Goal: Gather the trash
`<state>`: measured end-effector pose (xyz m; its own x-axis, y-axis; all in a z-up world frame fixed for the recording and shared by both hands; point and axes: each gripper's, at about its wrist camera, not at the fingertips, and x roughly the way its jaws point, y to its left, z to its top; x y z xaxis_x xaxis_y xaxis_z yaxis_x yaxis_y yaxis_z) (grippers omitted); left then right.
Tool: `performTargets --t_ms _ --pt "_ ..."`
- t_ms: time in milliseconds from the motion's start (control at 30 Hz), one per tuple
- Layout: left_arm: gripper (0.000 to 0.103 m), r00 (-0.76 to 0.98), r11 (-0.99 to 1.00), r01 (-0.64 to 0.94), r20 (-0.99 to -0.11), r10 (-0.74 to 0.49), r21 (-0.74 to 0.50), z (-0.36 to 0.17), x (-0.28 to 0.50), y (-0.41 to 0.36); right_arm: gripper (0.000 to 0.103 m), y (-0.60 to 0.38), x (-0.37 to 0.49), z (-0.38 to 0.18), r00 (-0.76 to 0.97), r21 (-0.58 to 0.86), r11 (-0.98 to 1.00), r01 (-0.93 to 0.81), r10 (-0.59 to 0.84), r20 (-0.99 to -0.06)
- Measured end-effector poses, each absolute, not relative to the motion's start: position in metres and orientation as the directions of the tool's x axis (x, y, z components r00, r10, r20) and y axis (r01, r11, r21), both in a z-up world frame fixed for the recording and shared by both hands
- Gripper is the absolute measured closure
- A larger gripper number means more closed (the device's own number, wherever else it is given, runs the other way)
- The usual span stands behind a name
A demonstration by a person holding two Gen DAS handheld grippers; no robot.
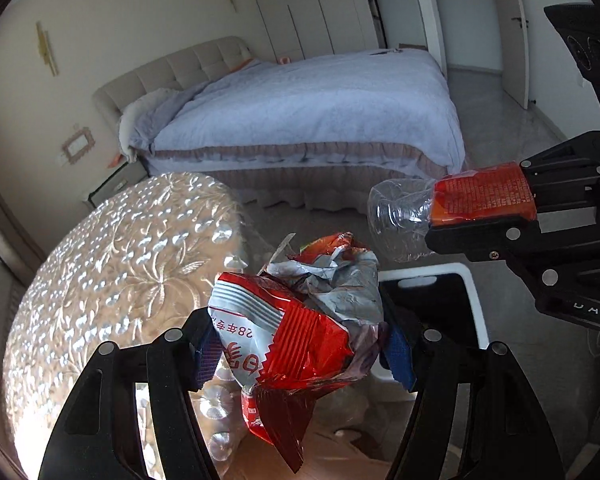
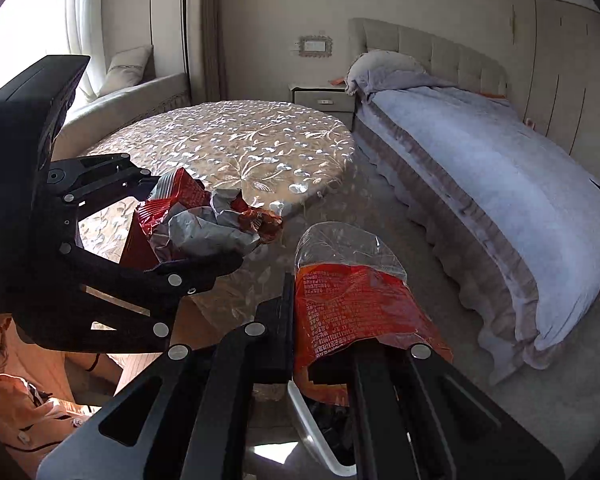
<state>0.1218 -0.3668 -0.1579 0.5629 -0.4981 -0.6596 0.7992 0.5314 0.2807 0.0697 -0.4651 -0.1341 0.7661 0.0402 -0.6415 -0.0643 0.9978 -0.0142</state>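
Note:
My left gripper [image 1: 296, 344] is shut on a crumpled red and silver snack wrapper [image 1: 300, 320], held in the air beside the round table; it also shows in the right wrist view [image 2: 204, 220]. My right gripper [image 2: 332, 320] is shut on a crushed clear plastic bottle with an orange-red label [image 2: 348, 300], which also shows in the left wrist view [image 1: 460, 204]. Both hang above a white-rimmed bin with a black liner [image 1: 440, 292], whose rim [image 2: 312, 428] lies partly hidden under the right fingers.
A round table with a shiny floral cloth [image 2: 236, 144] stands to the left. A bed with a pale blue quilt [image 2: 480, 168] runs along the right. A nightstand [image 2: 324, 98], a window seat [image 2: 140, 92] and a person's clothing [image 2: 24, 408] are also in view.

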Motion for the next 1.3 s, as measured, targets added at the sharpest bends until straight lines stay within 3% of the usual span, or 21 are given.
performTargets --t_ms 300,467,567,600,633,667,700,733,933,1300 --pt "0.037 0.301 0.228 0.95 -0.833 -0.465 0.215 -0.257 0.121 -0.453 0.097 -0.528 0.067 -0.221 0.612 -0.011 0.999 0.051 -0.04 -0.79" --pt "0.036 0.202 0.083 0.979 -0.874 -0.442 0.185 -0.299 0.123 -0.483 0.097 -0.554 0.069 -0.274 0.517 0.004 1.0 0.019 -0.006 -0.856" --pt "0.027 0.166 0.038 0.985 -0.877 -0.45 0.167 -0.314 0.128 -0.495 0.097 -0.563 0.072 -0.303 0.449 0.011 1.0 -0.014 0.016 -0.893" --pt "0.011 0.151 0.031 0.988 -0.881 -0.447 0.154 -0.32 0.131 -0.499 0.096 -0.565 0.072 -0.311 0.431 0.007 1.0 -0.024 0.016 -0.902" --pt "0.005 0.14 0.023 0.989 -0.886 -0.441 0.144 -0.324 0.131 -0.503 0.08 -0.567 0.071 -0.321 0.401 0.01 0.999 -0.041 0.025 -0.916" --pt "0.004 0.133 0.012 0.99 -0.89 -0.437 0.142 -0.329 0.131 -0.506 0.06 -0.569 0.07 -0.327 0.391 -0.003 0.999 -0.04 0.013 -0.92" --pt "0.004 0.131 0.0 0.989 -0.895 -0.425 0.145 -0.333 0.13 -0.507 0.015 -0.569 0.069 -0.33 0.396 -0.024 0.999 -0.038 -0.007 -0.918" --pt "0.004 0.128 -0.013 0.989 -0.901 -0.415 0.147 -0.338 0.13 -0.509 0.004 -0.57 0.065 -0.333 0.404 -0.047 0.998 -0.047 -0.024 -0.914" --pt "0.004 0.109 -0.055 0.988 -0.914 -0.391 0.142 -0.354 0.122 -0.512 0.004 -0.574 0.057 -0.347 0.35 -0.046 0.998 -0.047 -0.026 -0.937" --pt "0.004 0.123 -0.016 0.989 -0.896 -0.427 0.144 -0.333 0.124 -0.499 0.004 -0.571 0.059 -0.335 0.387 -0.069 0.997 -0.033 -0.051 -0.921"
